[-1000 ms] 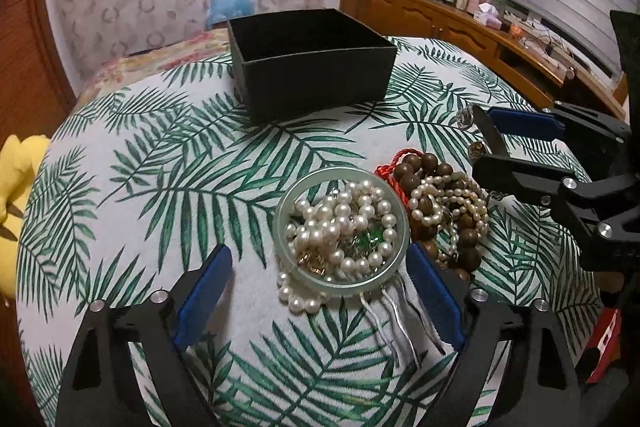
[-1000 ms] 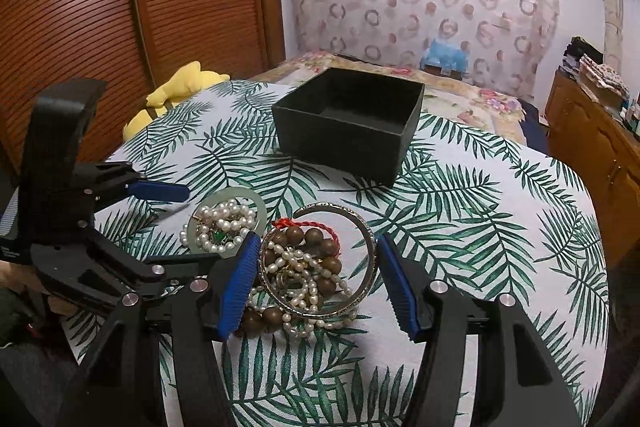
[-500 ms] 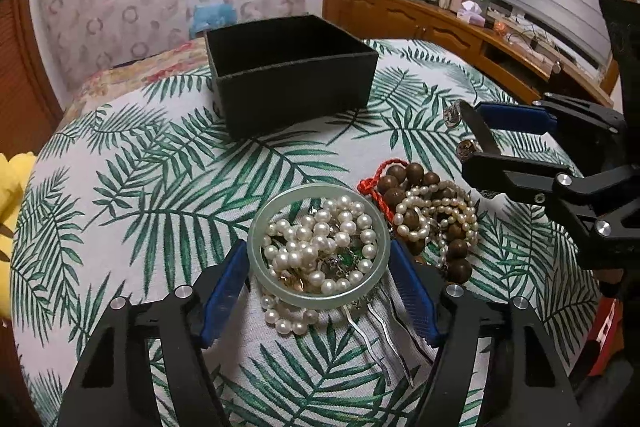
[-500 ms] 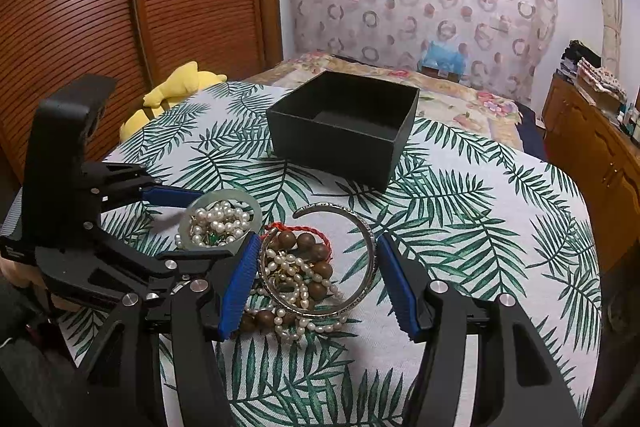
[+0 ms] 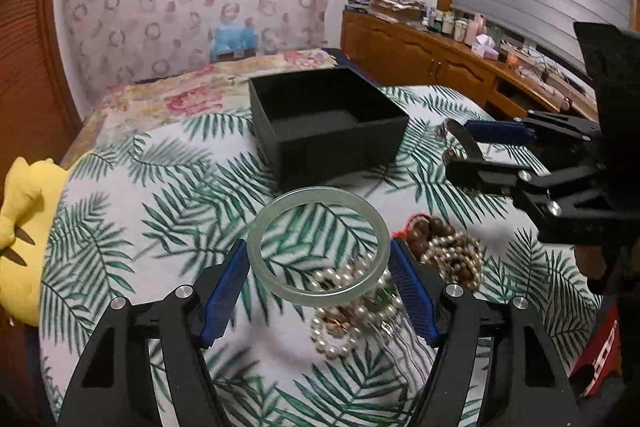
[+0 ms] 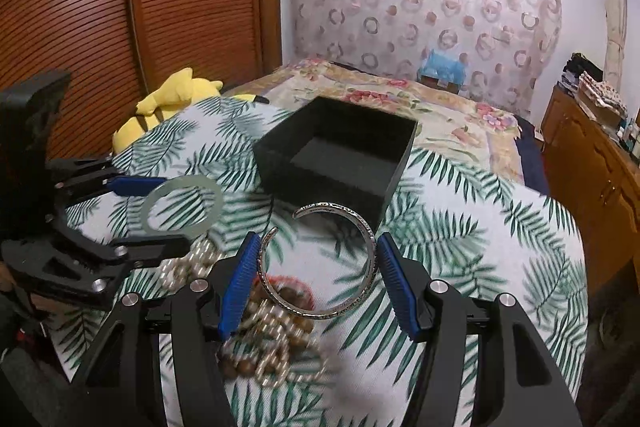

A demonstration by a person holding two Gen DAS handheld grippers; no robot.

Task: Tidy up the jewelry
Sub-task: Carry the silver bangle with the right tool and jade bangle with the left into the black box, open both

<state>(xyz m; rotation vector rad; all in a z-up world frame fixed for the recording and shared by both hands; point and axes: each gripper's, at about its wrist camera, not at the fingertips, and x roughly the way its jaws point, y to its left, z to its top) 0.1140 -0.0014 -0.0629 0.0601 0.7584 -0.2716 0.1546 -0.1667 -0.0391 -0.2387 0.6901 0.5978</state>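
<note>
My left gripper is shut on a pale green jade bangle and holds it above the table; the bangle also shows in the right wrist view. My right gripper is shut on an open silver cuff bracelet, also lifted; the cuff's end shows in the left wrist view. A black open box stands empty beyond both, also seen from the right. Pearl strands and brown wooden beads lie on the palm-leaf cloth below.
The round table carries a palm-leaf cloth. A yellow plush toy sits off its left edge. A floral bed lies behind the box. A wooden cabinet with small items runs along the right wall.
Both grippers closed on their rings and lifted them off the jewelry piles, moving up and toward the black box. The pearls and beads stayed on the cloth.
</note>
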